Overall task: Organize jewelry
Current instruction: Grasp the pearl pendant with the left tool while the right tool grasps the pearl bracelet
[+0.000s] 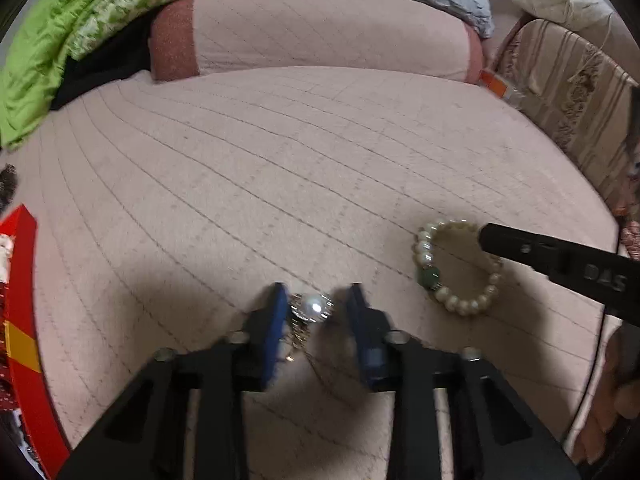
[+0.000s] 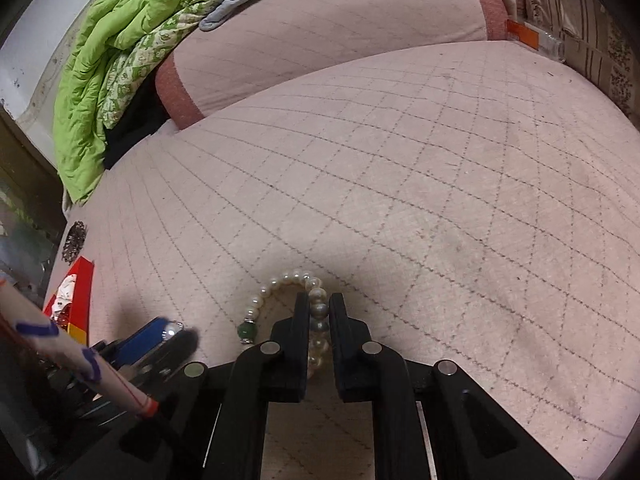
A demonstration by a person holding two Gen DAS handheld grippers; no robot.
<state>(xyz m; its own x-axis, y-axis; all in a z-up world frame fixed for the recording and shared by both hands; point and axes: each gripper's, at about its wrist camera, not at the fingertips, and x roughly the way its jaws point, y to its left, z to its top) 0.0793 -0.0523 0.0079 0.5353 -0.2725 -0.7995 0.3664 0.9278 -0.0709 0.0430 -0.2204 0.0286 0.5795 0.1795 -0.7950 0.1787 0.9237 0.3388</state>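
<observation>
1. Two grippers were down on the pink quilted bed cover (image 1: 320, 168) at once, each over its own piece, w/ a big pink bolster (image 1: 312, 28) behind, green quilt (image 1: 36, 60) heaped at the left, and a red box (image 1: 20, 320) at the bed's left edge, prob. where the jewelry goes.
2. Right gripper (image 2: 319, 308) had its jaws together, clamped on one side of the pearl bracelet (image 2: 280, 284); my guess: lift slow, straight up, so the loop hangs free & doesn't snag.
3. Left gripper (image 1: 316, 300) had blue jaws apart, straddling a pearl brooch/pendant (image 1: 312, 308), not visibly pinching yet; I'd say center it, then close on the metal rim, since the pearl looks slippery.
</observation>
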